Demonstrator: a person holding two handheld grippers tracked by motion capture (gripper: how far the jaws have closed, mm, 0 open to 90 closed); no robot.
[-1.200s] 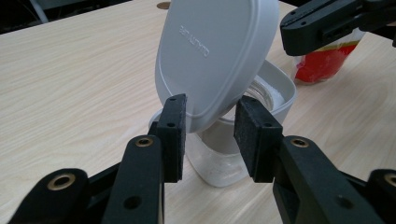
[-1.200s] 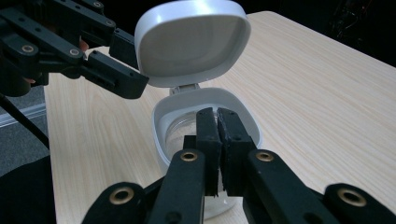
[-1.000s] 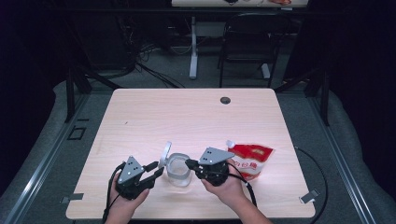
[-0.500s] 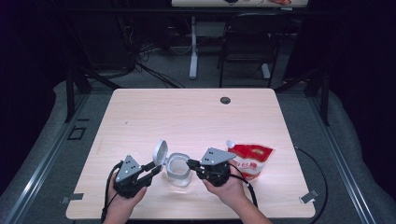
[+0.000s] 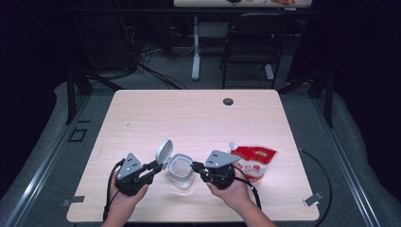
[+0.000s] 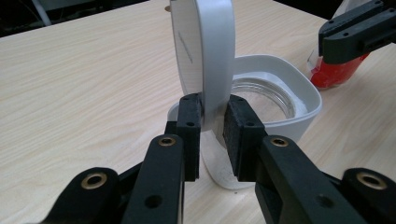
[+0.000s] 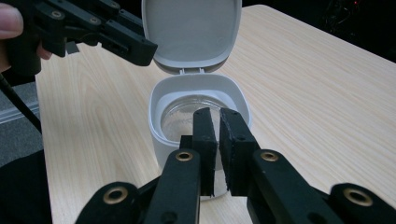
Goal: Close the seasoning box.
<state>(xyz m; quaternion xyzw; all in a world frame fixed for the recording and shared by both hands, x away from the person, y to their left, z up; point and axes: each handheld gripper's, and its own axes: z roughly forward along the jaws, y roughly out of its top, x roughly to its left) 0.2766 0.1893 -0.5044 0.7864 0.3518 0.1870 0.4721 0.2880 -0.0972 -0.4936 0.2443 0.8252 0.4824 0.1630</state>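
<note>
Lid upright, open tabletop beyond.

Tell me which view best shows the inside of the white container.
The right gripper view: it looks straight into the container, showing its clear inner cup under the raised lid. The left gripper view has the lid edge blocking part; the high view shows it small.

Red pouch: white label with dark characters, too small to read. No other text.

Left tool jaws just closing, gripping; right tool nearly shut, gripping
</note>
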